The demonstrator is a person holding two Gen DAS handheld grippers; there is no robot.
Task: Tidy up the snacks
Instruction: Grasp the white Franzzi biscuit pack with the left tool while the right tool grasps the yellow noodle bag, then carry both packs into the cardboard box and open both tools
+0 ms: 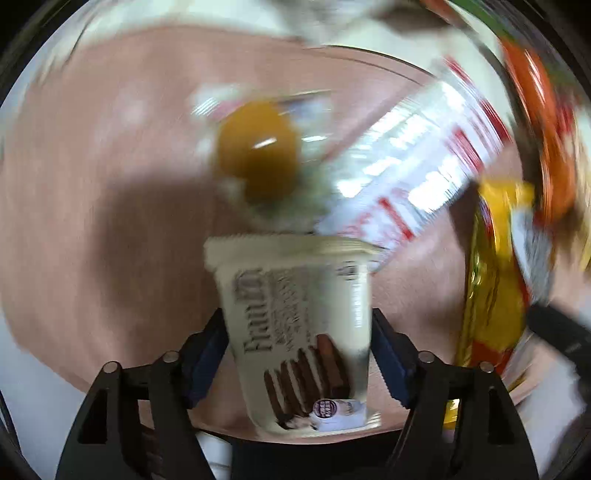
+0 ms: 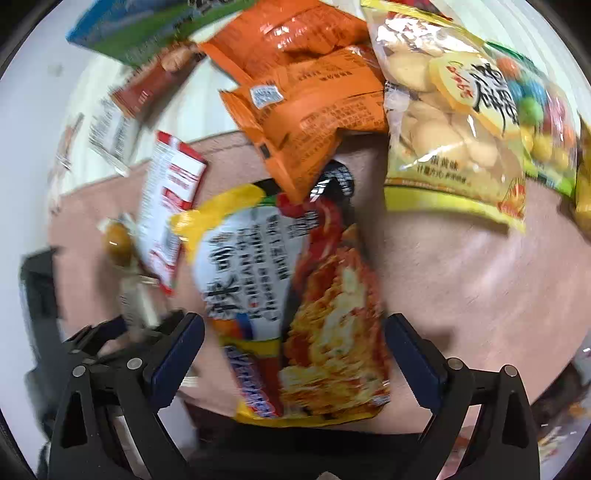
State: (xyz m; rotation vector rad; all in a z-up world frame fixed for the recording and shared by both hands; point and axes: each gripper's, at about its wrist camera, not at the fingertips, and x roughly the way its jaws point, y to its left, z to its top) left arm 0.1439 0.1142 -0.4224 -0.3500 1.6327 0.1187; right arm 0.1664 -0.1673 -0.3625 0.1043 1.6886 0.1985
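My left gripper (image 1: 299, 347) is shut on a cream snack packet with chocolate sticks printed on it (image 1: 295, 332), held above a pink mat (image 1: 92, 184). Ahead of it lie a clear packet with an amber ball (image 1: 258, 151) and a red-and-white packet (image 1: 410, 166). My right gripper (image 2: 295, 354) is open, its fingers on either side of a yellow and red noodle packet (image 2: 295, 302) with gaps on both sides. The amber ball packet (image 2: 118, 240) and the red-and-white packet (image 2: 170, 206) lie to its left.
Orange packets (image 2: 306, 92), a yellow biscuit bag (image 2: 461, 122) and a green-blue box (image 2: 144, 29) crowd the far side of the pink mat (image 2: 461, 277). The yellow packet (image 1: 495, 280) and an orange packet (image 1: 543, 122) show at the left view's right edge. White table surrounds the mat.
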